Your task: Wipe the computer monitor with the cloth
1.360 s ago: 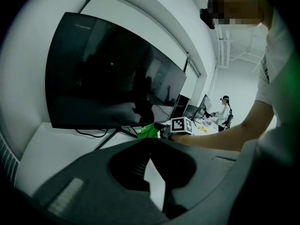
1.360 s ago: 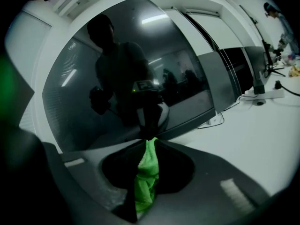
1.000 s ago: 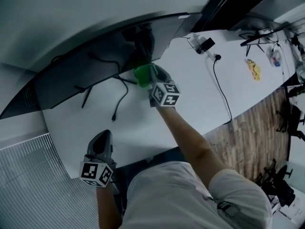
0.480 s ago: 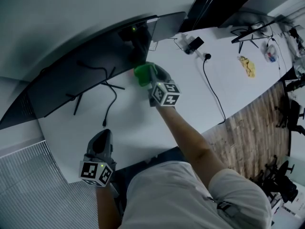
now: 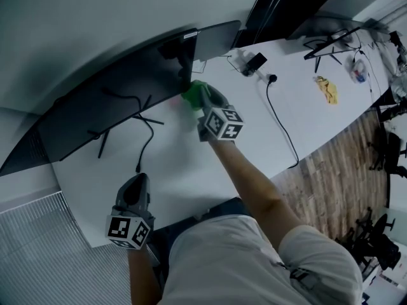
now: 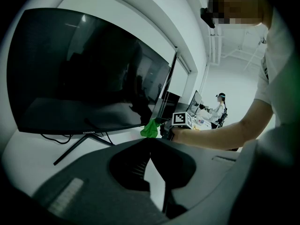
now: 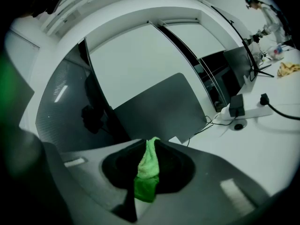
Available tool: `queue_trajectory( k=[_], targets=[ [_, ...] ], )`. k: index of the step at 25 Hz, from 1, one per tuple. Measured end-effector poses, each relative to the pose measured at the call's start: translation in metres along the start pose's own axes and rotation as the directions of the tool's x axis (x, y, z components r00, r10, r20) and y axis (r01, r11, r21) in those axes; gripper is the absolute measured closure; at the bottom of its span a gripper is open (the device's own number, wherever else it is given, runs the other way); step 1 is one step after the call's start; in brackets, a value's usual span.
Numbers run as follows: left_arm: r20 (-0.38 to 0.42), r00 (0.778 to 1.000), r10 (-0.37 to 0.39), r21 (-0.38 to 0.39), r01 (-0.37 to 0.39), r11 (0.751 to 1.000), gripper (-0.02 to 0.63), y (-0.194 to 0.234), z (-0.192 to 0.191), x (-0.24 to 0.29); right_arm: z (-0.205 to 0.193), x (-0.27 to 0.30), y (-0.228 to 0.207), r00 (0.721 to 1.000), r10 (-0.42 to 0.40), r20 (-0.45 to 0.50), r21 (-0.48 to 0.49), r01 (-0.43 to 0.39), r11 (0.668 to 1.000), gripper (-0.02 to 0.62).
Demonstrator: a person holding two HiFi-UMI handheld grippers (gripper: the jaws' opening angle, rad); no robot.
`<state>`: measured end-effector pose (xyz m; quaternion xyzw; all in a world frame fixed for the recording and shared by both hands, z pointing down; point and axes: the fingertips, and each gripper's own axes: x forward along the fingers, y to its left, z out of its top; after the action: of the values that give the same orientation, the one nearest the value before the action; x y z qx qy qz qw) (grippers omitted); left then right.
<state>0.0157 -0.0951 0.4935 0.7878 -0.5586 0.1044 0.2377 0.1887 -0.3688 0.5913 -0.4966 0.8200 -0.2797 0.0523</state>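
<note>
The wide dark monitor [image 5: 108,97] stands on the white desk [image 5: 191,164] with its screen off. My right gripper [image 5: 201,99] is shut on a green cloth [image 5: 194,93], which sits at the monitor's lower right corner. The right gripper view has the cloth [image 7: 146,172] pinched between the jaws of the right gripper [image 7: 149,143], with the dark screen [image 7: 61,107] close on the left. My left gripper [image 5: 138,179] rests low near the desk's front edge, shut and holding nothing. The left gripper [image 6: 150,142] looks across at the monitor [image 6: 79,74] and the cloth [image 6: 150,128].
A second screen's grey back [image 5: 219,37] stands just right of the monitor. A power adapter [image 5: 257,61], a black cable [image 5: 280,116] and a yellow rag [image 5: 325,89] lie on the desk to the right. Beyond it is a wooden floor [image 5: 337,164]. A person [image 6: 218,109] sits far off.
My right gripper has carried the green cloth a little up and in, to the monitor's lower right corner. The left gripper has stayed put. The head view has shifted slightly.
</note>
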Motion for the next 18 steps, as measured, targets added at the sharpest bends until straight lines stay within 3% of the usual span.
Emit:
queue_trajectory(
  k=[13,18],
  targets=[
    [0.01,1.0,0.019,-0.002,-0.019,1.0,0.597,-0.003,0.0,-0.007,-0.013,0.011,0.015,0.994,0.096,-0.054,0.118,-0.089,0.989,0.537],
    [0.008,1.0,0.017,0.001,-0.017,1.0,0.597,-0.006,-0.001,-0.011,-0.005,0.009,0.022,0.991,0.127,-0.051,0.122,-0.12,0.985,0.537]
  ],
)
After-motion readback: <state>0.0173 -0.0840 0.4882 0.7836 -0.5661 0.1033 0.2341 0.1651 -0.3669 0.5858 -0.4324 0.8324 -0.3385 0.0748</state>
